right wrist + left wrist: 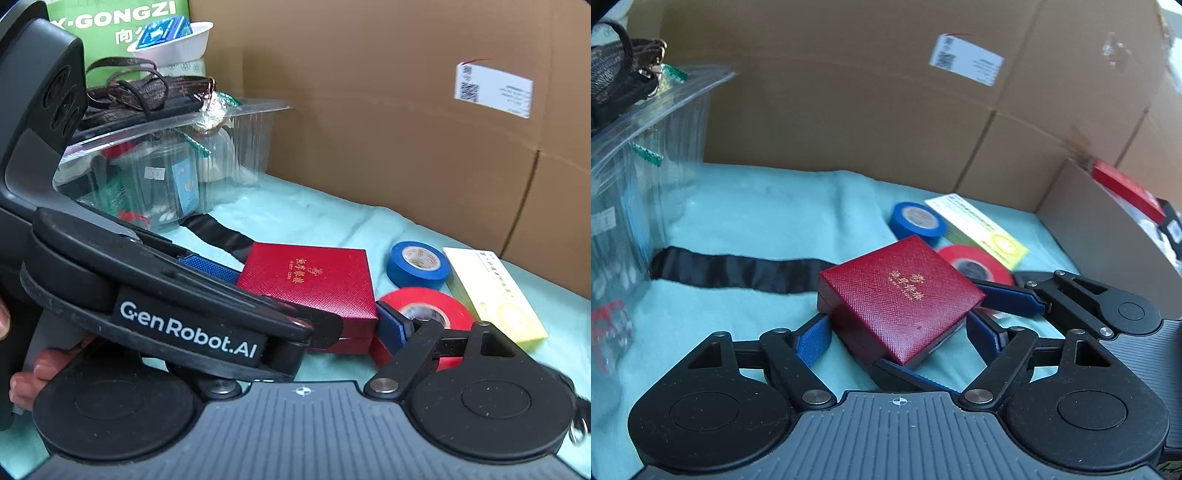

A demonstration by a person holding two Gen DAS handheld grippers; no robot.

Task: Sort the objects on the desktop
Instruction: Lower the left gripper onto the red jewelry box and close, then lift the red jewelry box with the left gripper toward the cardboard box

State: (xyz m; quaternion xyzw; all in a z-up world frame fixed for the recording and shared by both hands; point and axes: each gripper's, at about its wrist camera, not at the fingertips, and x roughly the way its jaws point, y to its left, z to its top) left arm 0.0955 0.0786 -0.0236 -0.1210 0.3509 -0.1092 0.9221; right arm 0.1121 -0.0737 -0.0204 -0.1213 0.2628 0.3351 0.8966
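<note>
A dark red box with gold lettering (901,295) (314,280) lies on the teal cloth (746,221). My left gripper (897,336) has its blue pads on both sides of the box and is closed on it. My right gripper (314,295) also brackets the box, with one pad (391,325) against its right side and the left gripper's body over its left finger. A red tape roll (975,262) (428,314), a blue tape roll (916,219) (417,264) and a yellow-white carton (979,229) (495,295) lie just beyond.
A clear plastic container (635,177) (166,166) stands at the left with a dark strap bag (147,92) on top. A black strap (738,269) lies across the cloth. Cardboard boxes (886,92) wall the back, and another box (1108,229) stands at the right.
</note>
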